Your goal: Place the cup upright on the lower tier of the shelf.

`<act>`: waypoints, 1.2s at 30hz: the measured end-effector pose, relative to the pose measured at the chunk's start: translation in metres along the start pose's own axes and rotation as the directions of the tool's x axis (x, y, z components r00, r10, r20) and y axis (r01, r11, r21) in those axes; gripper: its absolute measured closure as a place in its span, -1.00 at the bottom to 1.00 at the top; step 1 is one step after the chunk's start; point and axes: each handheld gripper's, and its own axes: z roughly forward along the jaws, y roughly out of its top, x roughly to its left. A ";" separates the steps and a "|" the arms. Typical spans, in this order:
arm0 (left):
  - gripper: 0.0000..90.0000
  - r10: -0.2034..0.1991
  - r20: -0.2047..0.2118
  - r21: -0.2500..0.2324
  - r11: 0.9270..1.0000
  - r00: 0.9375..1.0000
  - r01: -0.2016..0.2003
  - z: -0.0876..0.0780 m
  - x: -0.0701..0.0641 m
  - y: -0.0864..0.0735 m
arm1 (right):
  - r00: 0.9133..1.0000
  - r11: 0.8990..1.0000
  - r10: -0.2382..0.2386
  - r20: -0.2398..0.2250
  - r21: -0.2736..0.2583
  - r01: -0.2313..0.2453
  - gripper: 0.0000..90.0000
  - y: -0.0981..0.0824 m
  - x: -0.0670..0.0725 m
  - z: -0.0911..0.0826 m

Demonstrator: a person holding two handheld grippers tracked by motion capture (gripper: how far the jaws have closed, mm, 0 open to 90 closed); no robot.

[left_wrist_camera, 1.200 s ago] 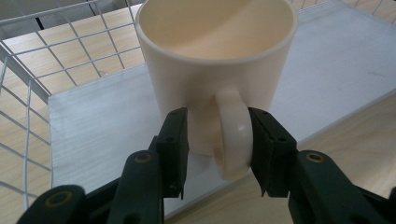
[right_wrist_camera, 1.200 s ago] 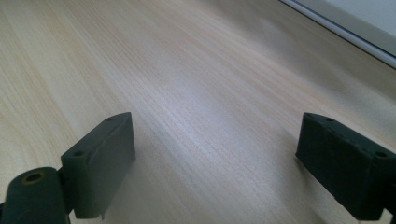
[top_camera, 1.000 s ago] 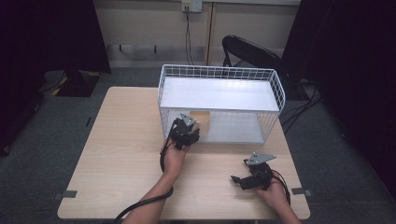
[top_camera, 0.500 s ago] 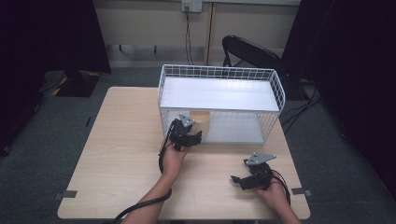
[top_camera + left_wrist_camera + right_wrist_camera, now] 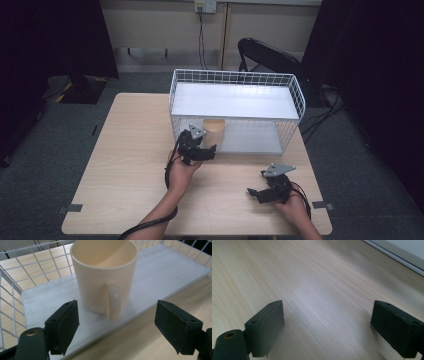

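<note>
Light wood-grain surface (image 5: 125, 165), set on grey carpet with dark curtains to either side, carries all items.

Left tool (image 5: 116, 326): jaws spread wide, having just been opening. No pad presses on anything. The mug's handle lies in line with the gap between the pads, slightly beyond them and clear of both. In the high view the left tool (image 5: 202, 150) sits at the near front edge of the basket, pointing toward 1 o'clock.

Mug (image 5: 105, 272): cream-coloured, upright, long axis vertical, open mouth facing up. The handle points back toward the left tool, at 6 o'clock in the left gripper view. The mug stands on the basket's pale floor panel near that panel's front edge. In the high view the mug (image 5: 214, 129) is in the basket's front-left portion, directly at 12 o'clock from the left tool.

Wire basket (image 5: 295, 95): white, rectangular, long axis running 9 to 3 o'clock across the far half of the surface. Its near side appears open in the left gripper view, with wire mesh at 9 and 12 o'clock of the mug.

Right tool (image 5: 327, 332): jaws spread wide, with bare wood grain between the pads. In the high view the right tool (image 5: 255, 192) rests low over the surface at 5 o'clock from the basket, pointing toward 9 o'clock, well apart from the mug.
</note>
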 end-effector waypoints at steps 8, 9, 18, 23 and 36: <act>-0.65 0.014 0.092 0.023 1.000 0.996 -0.017 -0.017 -0.003 -0.006 | 1.000 1.000 0.000 0.000 0.000 0.000 -0.76 0.000 0.000 0.000; -0.64 0.019 0.100 0.024 0.999 0.995 -0.022 -0.020 -0.003 -0.007 | 1.000 1.000 0.000 0.000 0.000 0.000 -0.76 0.000 0.000 0.000; -0.68 0.101 0.178 0.048 0.993 0.979 -0.111 -0.039 -0.001 -0.023 | 1.000 1.000 0.000 0.001 0.000 0.000 -0.76 0.000 0.000 0.000; -0.70 0.140 0.189 0.077 0.985 0.972 -0.157 -0.049 0.006 -0.033 | 1.000 1.000 0.000 0.001 -0.001 0.000 -0.76 0.000 0.000 0.000; -0.75 0.144 0.202 0.121 0.978 0.969 -0.171 -0.069 0.036 -0.067 | 1.000 1.000 0.000 0.001 -0.001 0.000 -0.76 0.000 0.000 0.000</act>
